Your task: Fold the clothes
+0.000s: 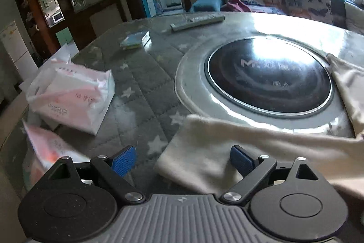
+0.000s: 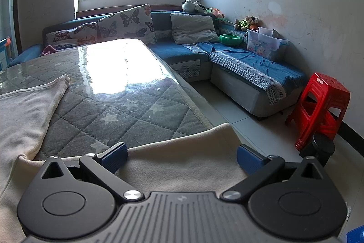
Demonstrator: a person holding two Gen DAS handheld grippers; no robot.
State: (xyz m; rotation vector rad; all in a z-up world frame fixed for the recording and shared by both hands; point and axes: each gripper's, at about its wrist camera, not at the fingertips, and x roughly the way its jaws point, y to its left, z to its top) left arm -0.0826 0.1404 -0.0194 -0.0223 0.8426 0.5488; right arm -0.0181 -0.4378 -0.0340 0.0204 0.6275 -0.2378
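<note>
Your left gripper hangs just above the desk, and its jaws are wide apart with nothing between them. A corner of the cream cloth lies right under the jaws, flat on the gray quilted cover with white stars. The cloth runs off to the right, and one part of it lies over the edge of the round black cooker plate set in the desk. To the left sits a white and pink bag. Farther back you can see a small box and a long remote.

Your right gripper also has its jaws wide apart and holds nothing. The cream cloth lies under it at the desk's near edge, and a long part of it stretches away on the left. Past the desk are a blue sofa with butterfly pillows and a red stool on the floor.
</note>
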